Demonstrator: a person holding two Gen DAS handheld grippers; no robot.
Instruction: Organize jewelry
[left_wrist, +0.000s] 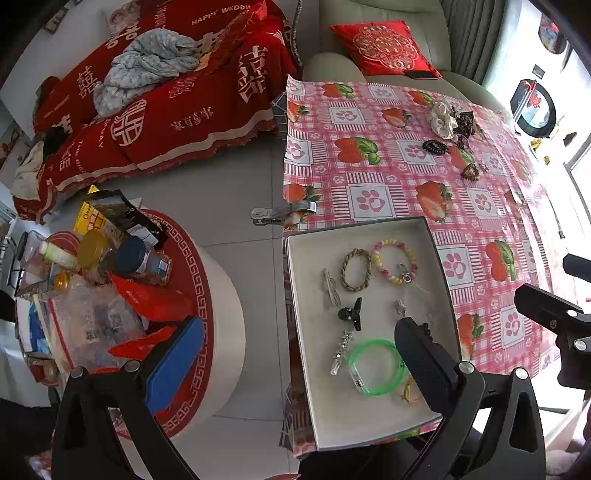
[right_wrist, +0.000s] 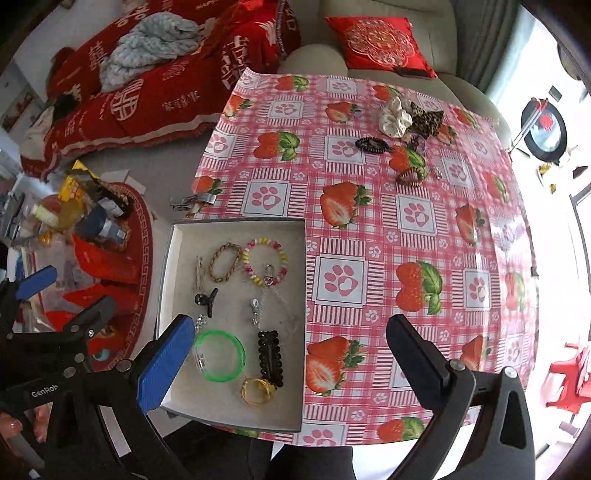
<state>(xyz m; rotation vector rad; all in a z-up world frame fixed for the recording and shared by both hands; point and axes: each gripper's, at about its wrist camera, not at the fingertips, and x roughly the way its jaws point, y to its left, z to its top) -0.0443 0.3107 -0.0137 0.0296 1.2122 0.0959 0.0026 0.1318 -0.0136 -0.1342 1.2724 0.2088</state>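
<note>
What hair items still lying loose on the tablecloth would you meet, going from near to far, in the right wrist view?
Brown spiral hair tie → black spiral hair tie → cream scrunchie.

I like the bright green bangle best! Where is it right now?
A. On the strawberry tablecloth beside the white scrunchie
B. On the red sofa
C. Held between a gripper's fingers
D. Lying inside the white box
D. The green bangle lies flat inside the white box, near the black sequin clip, and both the left gripper and right gripper are open and empty.
</note>
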